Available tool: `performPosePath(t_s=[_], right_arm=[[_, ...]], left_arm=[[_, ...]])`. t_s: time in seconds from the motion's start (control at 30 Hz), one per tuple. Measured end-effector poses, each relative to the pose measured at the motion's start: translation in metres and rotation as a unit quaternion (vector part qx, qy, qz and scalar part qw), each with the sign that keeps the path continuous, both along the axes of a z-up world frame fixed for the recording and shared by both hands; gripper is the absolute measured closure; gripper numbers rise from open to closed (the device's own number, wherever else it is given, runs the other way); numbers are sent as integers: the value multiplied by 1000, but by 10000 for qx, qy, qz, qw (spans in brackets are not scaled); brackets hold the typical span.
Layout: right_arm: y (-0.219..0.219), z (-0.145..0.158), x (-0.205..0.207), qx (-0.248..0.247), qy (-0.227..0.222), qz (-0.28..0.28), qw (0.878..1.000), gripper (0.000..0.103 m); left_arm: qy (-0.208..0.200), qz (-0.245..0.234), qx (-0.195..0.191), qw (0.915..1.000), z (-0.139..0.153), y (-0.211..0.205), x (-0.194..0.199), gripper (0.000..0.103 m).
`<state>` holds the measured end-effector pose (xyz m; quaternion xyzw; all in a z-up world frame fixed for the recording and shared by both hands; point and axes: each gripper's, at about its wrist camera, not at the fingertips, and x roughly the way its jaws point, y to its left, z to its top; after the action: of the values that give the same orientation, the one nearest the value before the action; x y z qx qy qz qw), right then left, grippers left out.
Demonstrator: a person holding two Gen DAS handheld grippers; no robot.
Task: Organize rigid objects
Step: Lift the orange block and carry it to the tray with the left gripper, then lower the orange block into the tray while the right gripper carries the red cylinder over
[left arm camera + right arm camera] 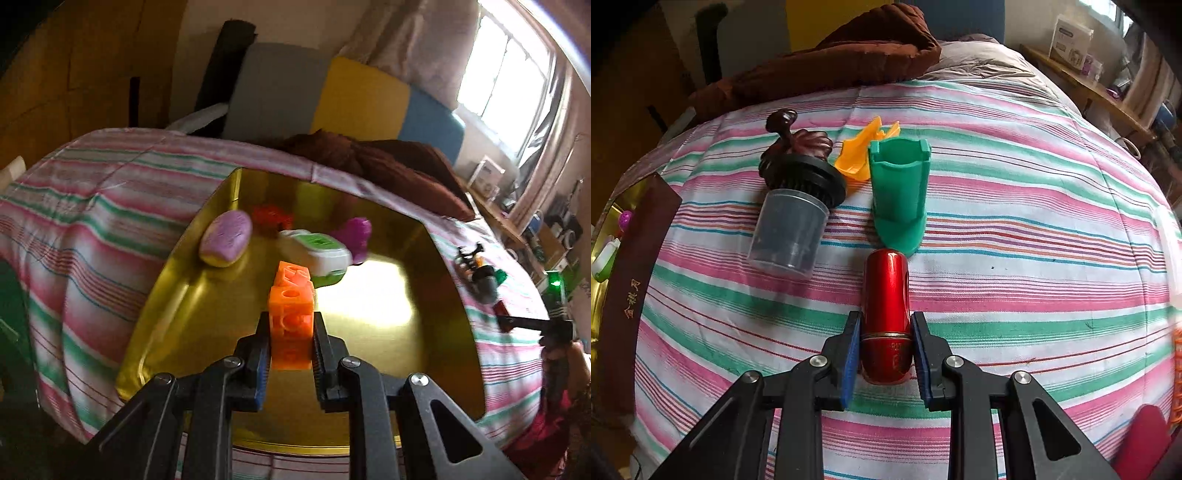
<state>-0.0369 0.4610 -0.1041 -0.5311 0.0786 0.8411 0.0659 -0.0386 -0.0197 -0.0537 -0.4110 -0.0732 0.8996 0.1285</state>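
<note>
left tongs (291, 334): clamped on orange block (291, 314), over gold tray (177, 295)
right tongs (885, 341): clamped on red capsule (885, 314), lying on striped bed (1034, 258)
block: stiff, light, flat faces, good grip
capsule: glossy, rounded, likely slippery; take mid-body, near seam

Both wrist views look down, close; share striped bedspread (92, 206).

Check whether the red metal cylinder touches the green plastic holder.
Cannot tell. In the right wrist view the red metal cylinder tip overlaps the green plastic holder base, hiding any gap.
</note>
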Motion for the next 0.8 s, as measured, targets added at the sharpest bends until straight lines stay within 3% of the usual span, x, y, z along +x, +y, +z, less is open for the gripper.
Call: performPosePath(t_s=[0.33,0.37,0.4,0.8], right_arm=[[9,1,1,-392,124,-139,9991,76],[10,1,1,-404,127,-140,9990,76],[10,1,1,-407,128,-140,9990,76],[11,12,12,-531,287,-95,9981,76]], left_arm=[[-95,262,-694,9972,-19,-6,-10,84],[-100,323,-731,9968,-20,-8,-10,79],[-96,395,-744,9964,-19,-9,-10,72],[633,1172,-702,9886,8,-24,21,67]])
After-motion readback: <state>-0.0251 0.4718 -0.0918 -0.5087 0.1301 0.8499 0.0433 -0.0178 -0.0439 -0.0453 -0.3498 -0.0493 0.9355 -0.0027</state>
